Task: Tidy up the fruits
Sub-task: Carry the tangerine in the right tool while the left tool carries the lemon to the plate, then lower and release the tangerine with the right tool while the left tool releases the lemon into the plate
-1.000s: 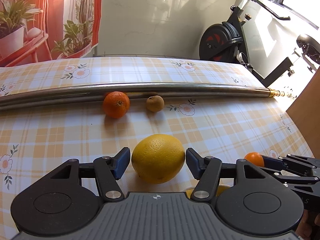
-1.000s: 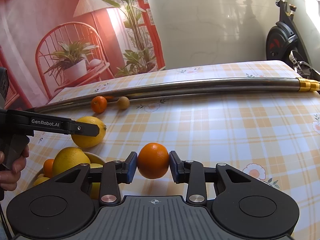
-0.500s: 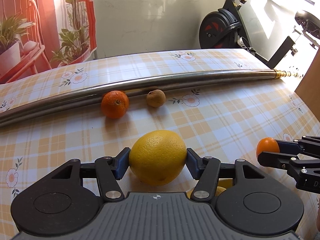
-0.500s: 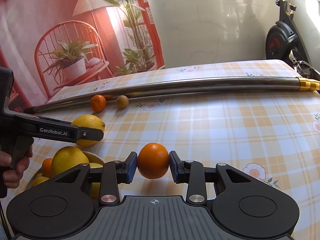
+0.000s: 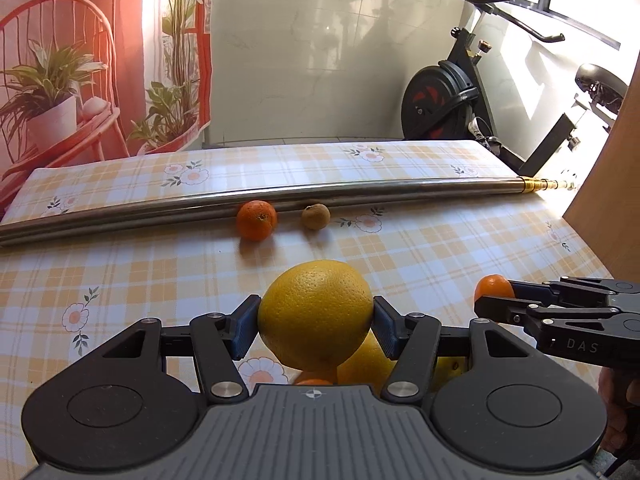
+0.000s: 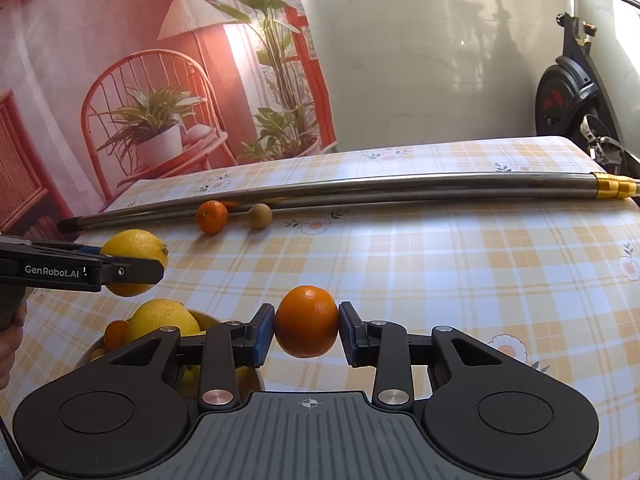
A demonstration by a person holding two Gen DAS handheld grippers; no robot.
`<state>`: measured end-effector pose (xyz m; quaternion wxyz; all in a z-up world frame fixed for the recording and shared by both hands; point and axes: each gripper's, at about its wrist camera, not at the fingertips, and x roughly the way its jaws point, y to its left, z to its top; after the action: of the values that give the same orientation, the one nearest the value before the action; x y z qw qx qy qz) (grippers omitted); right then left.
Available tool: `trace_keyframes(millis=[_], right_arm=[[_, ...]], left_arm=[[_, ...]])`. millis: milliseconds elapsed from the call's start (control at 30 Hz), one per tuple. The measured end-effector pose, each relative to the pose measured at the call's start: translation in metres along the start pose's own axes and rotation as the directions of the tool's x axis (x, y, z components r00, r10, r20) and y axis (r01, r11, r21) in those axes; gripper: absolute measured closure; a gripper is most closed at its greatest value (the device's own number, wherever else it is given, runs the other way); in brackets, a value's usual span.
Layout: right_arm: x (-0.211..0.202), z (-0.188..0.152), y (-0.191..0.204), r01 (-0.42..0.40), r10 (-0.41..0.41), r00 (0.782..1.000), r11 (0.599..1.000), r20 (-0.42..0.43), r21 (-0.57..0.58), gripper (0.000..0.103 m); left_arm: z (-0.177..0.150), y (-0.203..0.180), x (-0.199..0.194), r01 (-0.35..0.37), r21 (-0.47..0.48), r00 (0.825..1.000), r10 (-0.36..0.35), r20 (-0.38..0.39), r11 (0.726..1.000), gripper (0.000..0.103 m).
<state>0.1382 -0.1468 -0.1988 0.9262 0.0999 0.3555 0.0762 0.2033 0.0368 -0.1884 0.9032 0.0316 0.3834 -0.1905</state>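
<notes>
My left gripper (image 5: 316,322) is shut on a large yellow lemon (image 5: 316,314) and holds it above the bowl; the lemon also shows in the right wrist view (image 6: 134,260). My right gripper (image 6: 307,334) is shut on an orange (image 6: 307,322), held above the table to the right of the bowl; this orange also shows in the left wrist view (image 5: 494,288). The bowl (image 6: 90,354) holds several lemons and small oranges (image 6: 162,320). A small orange (image 5: 256,220) and a brown kiwi-like fruit (image 5: 316,216) lie on the table by the metal pole.
A long steel pole (image 5: 360,194) with a gold end lies across the checked tablecloth (image 5: 120,272). An exercise bike (image 5: 448,96) stands beyond the far right edge. A wooden panel (image 5: 608,184) is at the right.
My left gripper closed on the lemon and lifted it off the table, over the bowl. My right gripper stayed in place with its orange.
</notes>
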Motion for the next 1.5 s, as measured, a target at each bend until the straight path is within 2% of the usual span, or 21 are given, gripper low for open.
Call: trace_keyframes(millis=[167,533,700,967,1333,1500], right_arm=[[-0.013,-0.001,0.009,-0.014,0.014,1.000,1.000,0.013,-0.022,0.071],[-0.047,-0.018,0.029,-0.046,0.047,0.999,0.998,0.023,-0.051,0.071],[-0.060,-0.030,0.039,-0.064,0.064,0.998,0.996,0.008,-0.063,0.071],[-0.075,-0.042,0.039,-0.065,0.065,0.998,0.997,-0.006,-0.040,0.071],[-0.075,-0.048,0.042,-0.068,0.066,0.997,0.996,-0.027,-0.050,0.071],[-0.071,-0.049,0.042,-0.066,0.065,0.997,0.997,-0.039,-0.048,0.071]], left_arm=[[-0.015,-0.018,-0.026,0.056,0.023,0.998,-0.056,0.010,0.998,0.041],[-0.068,-0.045,-0.055,0.149,0.075,0.987,-0.143,-0.074,0.986,0.041],[-0.086,-0.050,-0.061,0.150,0.102,0.984,-0.138,-0.112,0.983,0.041],[-0.102,-0.045,-0.049,0.118,0.075,0.980,-0.103,-0.173,0.990,0.041],[-0.104,-0.056,-0.048,0.101,0.136,0.983,-0.078,-0.168,0.986,0.041],[-0.104,-0.053,-0.049,0.109,0.113,0.981,-0.089,-0.173,0.988,0.042]])
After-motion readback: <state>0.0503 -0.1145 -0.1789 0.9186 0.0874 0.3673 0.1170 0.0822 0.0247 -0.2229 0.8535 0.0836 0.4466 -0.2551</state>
